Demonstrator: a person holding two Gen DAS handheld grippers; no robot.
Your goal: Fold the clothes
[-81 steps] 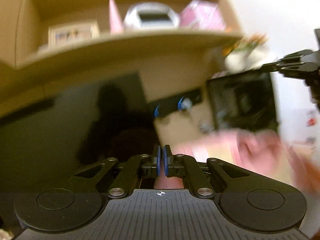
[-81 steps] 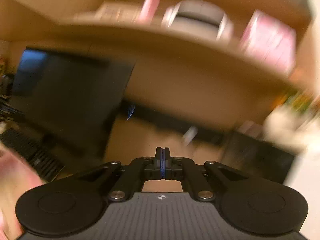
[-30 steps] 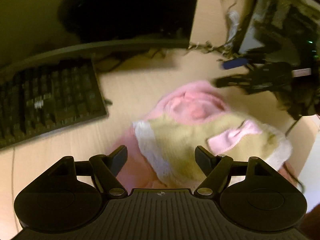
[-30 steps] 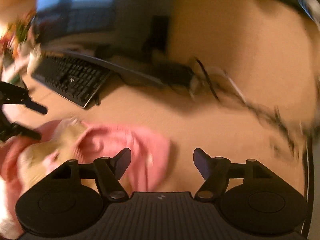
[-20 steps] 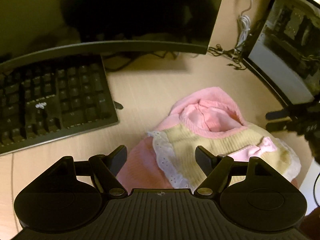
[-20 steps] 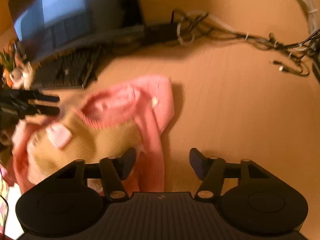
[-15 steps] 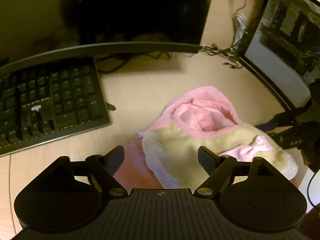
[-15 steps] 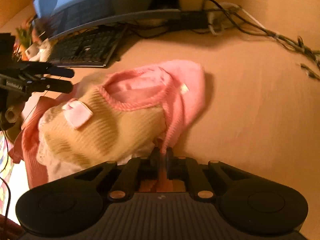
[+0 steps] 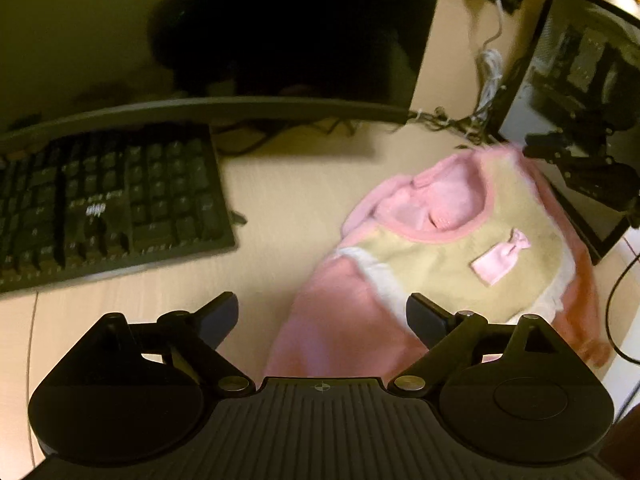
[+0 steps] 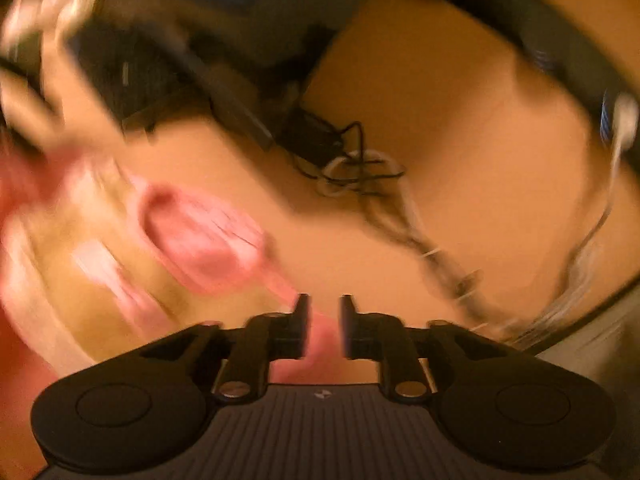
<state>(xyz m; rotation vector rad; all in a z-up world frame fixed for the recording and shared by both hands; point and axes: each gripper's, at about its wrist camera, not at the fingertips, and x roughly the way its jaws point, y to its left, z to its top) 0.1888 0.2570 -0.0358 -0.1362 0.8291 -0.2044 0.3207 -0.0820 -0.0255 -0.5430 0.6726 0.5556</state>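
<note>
A small pink and cream knitted garment (image 9: 432, 256) with a pink bow (image 9: 500, 258) lies crumpled on the wooden desk (image 9: 288, 200). My left gripper (image 9: 322, 312) hovers over its near pink part, jaws wide and still opening, pads touching nothing. My right gripper (image 10: 325, 308) is at the garment's (image 10: 200, 240) pink edge. Its jaws are opening, a strip of pink cloth lies in the gap, and the pads do not press on it. That view is heavily blurred. From the left wrist the right gripper (image 9: 538, 150) shows at the garment's far right edge.
A black keyboard (image 9: 112, 208) lies left of the garment, under a dark monitor (image 9: 280, 28). A second dark screen (image 9: 580, 80) stands at the right. Tangled cables (image 10: 360, 168) run along the desk's back, with a white cable (image 9: 490, 76) hanging from a socket.
The right gripper shut on the garment's pink edge, pulled it, and its jaws have parted again. The garment has shifted to the right and spread out. The left jaws have widened.
</note>
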